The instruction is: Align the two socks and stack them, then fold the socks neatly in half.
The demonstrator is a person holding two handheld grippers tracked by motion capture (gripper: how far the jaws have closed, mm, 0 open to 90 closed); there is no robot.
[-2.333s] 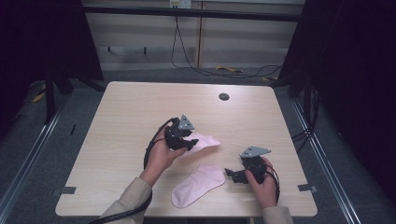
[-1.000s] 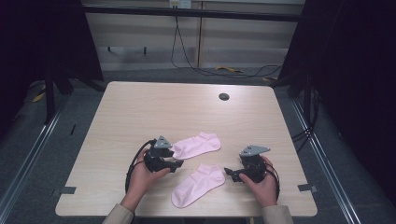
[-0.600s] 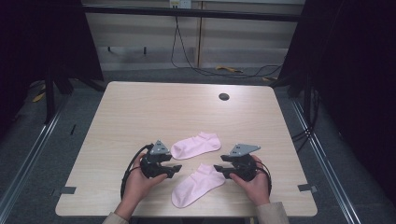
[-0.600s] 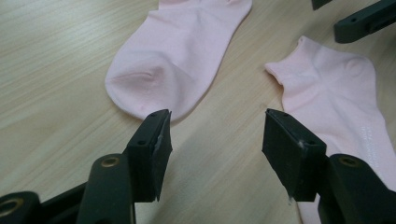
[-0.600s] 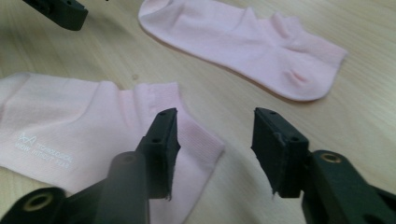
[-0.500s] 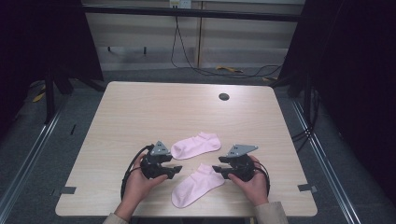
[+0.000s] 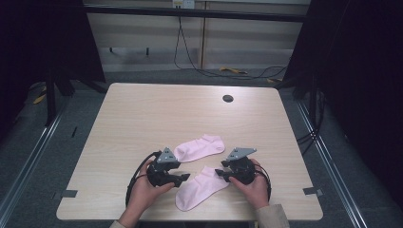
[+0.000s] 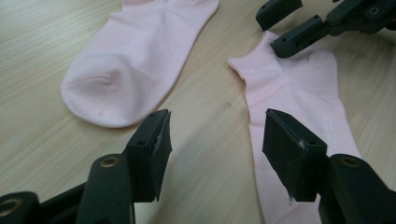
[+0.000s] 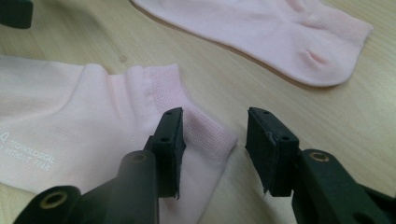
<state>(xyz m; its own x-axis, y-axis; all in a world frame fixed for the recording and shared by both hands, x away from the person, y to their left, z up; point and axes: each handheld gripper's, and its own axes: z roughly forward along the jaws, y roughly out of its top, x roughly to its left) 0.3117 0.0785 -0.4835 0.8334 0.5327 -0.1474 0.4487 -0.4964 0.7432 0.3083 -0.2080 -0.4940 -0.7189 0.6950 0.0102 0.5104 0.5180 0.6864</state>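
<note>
Two pink ankle socks lie flat on the wooden table (image 7: 142, 114). The far sock (image 7: 199, 147) (image 8: 135, 60) (image 9: 261, 32) lies just beyond the near sock (image 7: 202, 187) (image 8: 299, 93) (image 9: 70, 126). My left gripper (image 7: 185, 177) (image 8: 217, 149) is open, low over bare wood at the near sock's left edge. My right gripper (image 7: 219, 174) (image 9: 215, 144) has just been closing its jaws. They straddle the near sock's ribbed cuff corner, with a gap still showing at the right pad. In the left gripper view, the right gripper's jaw tips (image 8: 303, 28) sit at that cuff.
A small black round disc (image 7: 228, 98) sits near the table's far edge. Cables trail from both grippers toward the person. Dark floor and metal rails surround the table; bare wood lies to the left and beyond the socks.
The left gripper left the far sock and pulled back toward the person, then held still. The right gripper slid left onto the near sock's cuff, and its jaws narrowed.
</note>
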